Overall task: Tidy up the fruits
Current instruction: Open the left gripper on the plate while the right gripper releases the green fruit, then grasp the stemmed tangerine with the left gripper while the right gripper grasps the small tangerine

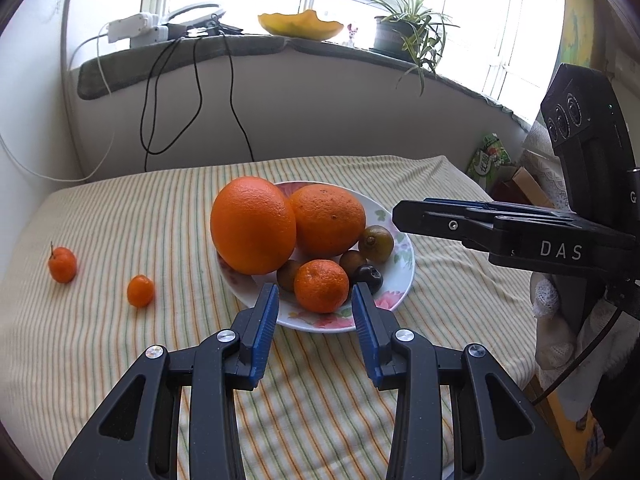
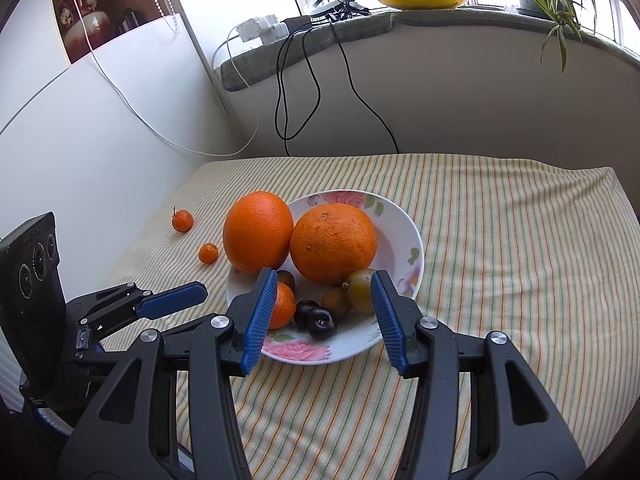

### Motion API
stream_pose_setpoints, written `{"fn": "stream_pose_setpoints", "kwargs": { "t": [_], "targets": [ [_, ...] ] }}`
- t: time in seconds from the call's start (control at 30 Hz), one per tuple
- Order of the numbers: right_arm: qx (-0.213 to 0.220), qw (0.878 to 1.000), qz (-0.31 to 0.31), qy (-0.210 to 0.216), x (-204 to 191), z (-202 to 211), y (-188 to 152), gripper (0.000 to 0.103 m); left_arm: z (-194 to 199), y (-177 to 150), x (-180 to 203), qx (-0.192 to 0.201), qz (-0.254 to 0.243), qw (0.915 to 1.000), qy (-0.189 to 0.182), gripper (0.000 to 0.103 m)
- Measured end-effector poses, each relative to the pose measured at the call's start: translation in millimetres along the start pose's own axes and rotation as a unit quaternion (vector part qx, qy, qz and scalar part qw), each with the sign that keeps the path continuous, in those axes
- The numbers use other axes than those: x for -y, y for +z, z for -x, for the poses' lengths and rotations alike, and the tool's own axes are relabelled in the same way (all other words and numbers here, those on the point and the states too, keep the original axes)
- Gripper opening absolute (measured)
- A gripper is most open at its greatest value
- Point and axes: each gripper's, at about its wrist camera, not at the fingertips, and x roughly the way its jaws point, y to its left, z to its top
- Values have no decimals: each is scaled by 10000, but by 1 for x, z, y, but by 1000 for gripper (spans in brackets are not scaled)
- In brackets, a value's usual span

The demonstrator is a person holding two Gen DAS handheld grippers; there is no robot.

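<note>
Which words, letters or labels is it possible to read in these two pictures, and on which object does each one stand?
"DAS": white letters on the side of the right gripper, in the left wrist view.
"G": one white letter on the black body behind that gripper, cut off by the picture's edge.
Green packet past the table's far right corner: it carries print, too small and blurred to read.
Right wrist view: no readable text.

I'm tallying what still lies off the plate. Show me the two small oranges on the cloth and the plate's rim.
Stemmed small orange (image 1: 62, 265), left wrist view, middle of its skin.
Second small orange (image 1: 140, 291), left wrist view, middle of its skin.
Plate (image 2: 416, 240), right wrist view, bare right rim.
</note>
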Motion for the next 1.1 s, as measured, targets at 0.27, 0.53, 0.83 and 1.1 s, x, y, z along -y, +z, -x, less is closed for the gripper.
{"fn": "stream_pose_setpoints", "kwargs": {
  "t": [0.27, 0.53, 0.83, 1.1],
  "targets": [
    [-12, 9996, 283, 54, -29, -3, 0, 52, 8, -5, -18, 28, 105, 9999, 112, 36],
    [-27, 9977, 610, 283, -71, -12, -9, 54, 21, -15, -58, 44, 387, 9986, 371, 36],
    [-354, 9921, 1040, 603, -129, -47, -26, 54, 45, -37, -114, 101, 774, 9940, 760, 36],
    [-610, 9903, 1129, 529, -159, -88, -30, 51, 54, -40, -150, 144, 1028, 9901, 943, 36]
  ]
}}
